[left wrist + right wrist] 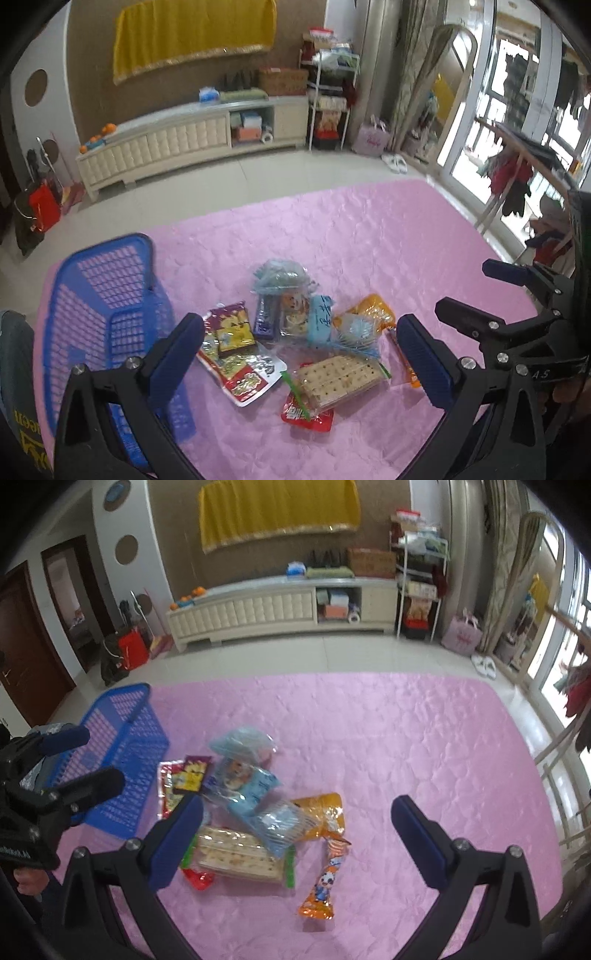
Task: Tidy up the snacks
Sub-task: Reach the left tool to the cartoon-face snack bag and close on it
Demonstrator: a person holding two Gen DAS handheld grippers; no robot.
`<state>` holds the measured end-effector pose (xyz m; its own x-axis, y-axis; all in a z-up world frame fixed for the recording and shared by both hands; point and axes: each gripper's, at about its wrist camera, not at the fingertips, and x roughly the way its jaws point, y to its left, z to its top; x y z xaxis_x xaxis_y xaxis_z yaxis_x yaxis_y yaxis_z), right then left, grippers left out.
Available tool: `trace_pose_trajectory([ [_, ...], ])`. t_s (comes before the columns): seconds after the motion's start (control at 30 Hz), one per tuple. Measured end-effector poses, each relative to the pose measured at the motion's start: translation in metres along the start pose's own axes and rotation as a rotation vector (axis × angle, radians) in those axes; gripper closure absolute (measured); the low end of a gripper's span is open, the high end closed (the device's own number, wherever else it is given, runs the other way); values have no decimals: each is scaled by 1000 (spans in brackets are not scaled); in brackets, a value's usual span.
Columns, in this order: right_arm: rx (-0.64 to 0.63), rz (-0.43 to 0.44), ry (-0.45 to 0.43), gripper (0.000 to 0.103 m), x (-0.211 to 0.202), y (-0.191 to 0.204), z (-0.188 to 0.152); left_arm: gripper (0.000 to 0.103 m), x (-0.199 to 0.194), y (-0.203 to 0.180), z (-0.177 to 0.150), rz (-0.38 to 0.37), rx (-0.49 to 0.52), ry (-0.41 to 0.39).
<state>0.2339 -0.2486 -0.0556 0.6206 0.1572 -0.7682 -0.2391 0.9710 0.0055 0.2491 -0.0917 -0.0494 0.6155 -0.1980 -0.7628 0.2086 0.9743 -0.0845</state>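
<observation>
both claws, left (pixel 301 354) and right (pixel 297 834), gape wide above the snack pile (pixel 295 343).

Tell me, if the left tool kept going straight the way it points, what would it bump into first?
Probably the cracker pack, lying between the open left tool's fingers at the near edge of the snack pile, though depth is hard to judge.

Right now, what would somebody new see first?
Probably the heap of bright snack packets in the middle of the pink cloth. Next, the empty blue basket to the heap's left, with both hand-held grippers open above the cloth.
</observation>
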Motion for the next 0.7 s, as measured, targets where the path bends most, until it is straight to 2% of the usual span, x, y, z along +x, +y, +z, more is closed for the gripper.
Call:
trace_pose_trajectory([
  [0.23,-21,-56,64,0,42,-23,-1,0,61,-15,0,-14,46,114],
  [0.5,38,-97,109,0,74,-53,-4,0,119,-19,7,-35,90,215],
  [0.7,85,-86,143,0,92,-70,-9,0,158,-11,10,-26,113,291],
])
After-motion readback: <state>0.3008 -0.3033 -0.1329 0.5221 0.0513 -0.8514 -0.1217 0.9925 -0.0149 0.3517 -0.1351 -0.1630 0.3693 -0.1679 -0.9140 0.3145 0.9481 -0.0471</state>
